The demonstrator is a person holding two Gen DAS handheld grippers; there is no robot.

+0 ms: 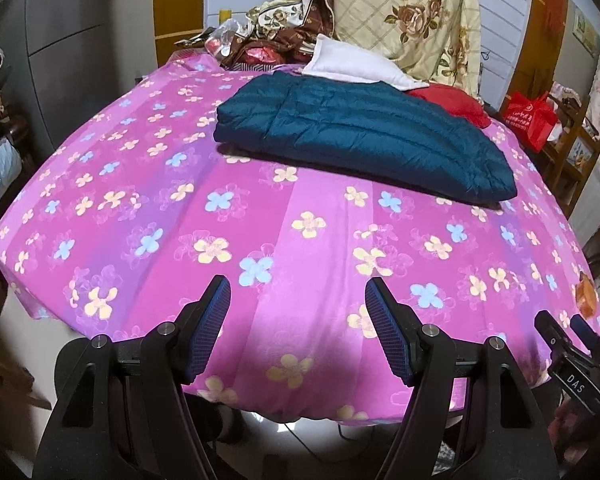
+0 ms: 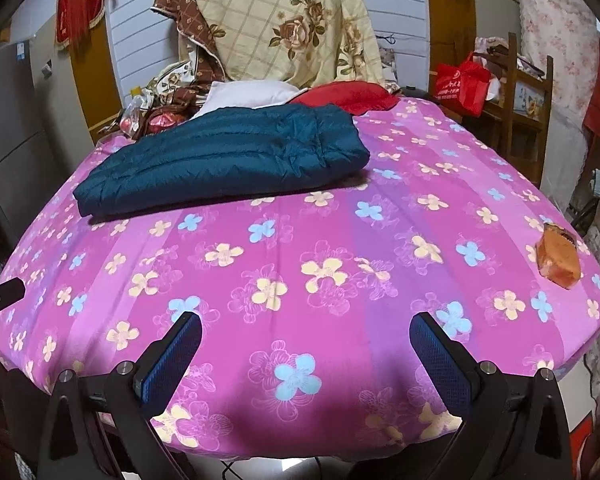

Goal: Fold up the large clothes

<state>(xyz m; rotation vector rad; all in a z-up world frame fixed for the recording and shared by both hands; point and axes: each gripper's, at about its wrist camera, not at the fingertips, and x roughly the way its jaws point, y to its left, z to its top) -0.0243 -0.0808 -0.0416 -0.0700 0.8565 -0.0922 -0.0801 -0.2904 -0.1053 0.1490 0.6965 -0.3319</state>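
A dark teal quilted jacket (image 1: 360, 132) (image 2: 228, 160) lies folded on the far half of a table covered with a pink flowered cloth (image 1: 260, 220) (image 2: 340, 240). My left gripper (image 1: 298, 292) hangs open over the near edge of the cloth, nothing between its blue pads. My right gripper (image 2: 306, 328) is also open over the near edge, with empty space between its fingers. The right gripper's tip (image 1: 560, 332) shows at the lower right of the left wrist view. Both grippers are well short of the jacket.
Behind the jacket lie a white cloth (image 1: 356, 64), a red garment (image 1: 456, 100) and a floral quilt (image 1: 412, 16) draped upright. An orange-brown object (image 2: 558, 256) sits at the table's right edge. A red bag (image 2: 462, 84) rests on a wooden chair at the right.
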